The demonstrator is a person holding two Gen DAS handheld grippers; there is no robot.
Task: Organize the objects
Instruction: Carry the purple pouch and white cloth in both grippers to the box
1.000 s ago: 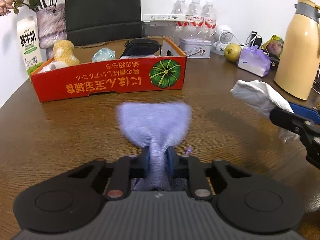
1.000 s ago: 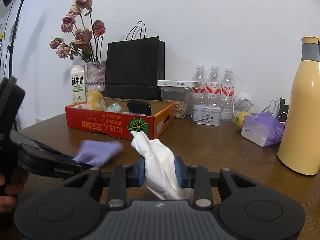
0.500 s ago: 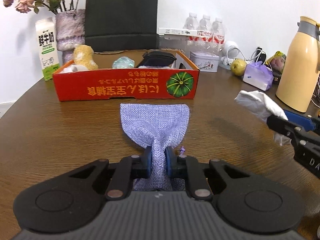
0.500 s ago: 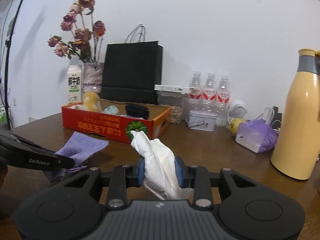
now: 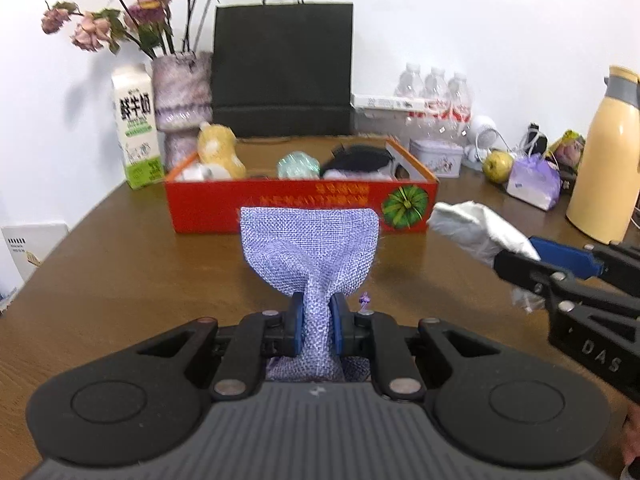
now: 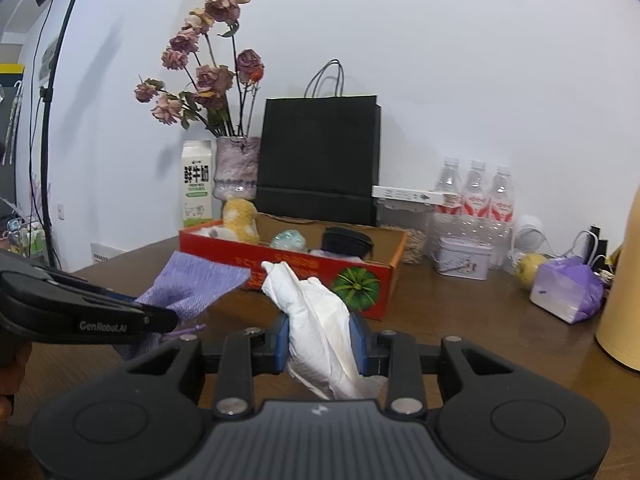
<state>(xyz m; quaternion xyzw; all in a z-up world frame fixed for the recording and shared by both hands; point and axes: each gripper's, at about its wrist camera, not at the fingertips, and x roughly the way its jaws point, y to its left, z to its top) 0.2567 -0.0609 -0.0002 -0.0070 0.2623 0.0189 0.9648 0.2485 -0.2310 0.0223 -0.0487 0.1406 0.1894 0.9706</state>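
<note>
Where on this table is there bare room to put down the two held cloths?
Bare wooden table lies in front of the red cardboard box, and between the box and the yellow thermos. It is crowded behind: water bottles, metal tin, purple tissue pack.

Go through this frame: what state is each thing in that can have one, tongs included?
Left tongs: shut on the purple burlap pouch, held above the table.
Right tongs: shut on the white cloth, also lifted.
Red box: open-topped, already holding items.
Black paper bag: upright.
Milk carton: upright, closed.
</note>
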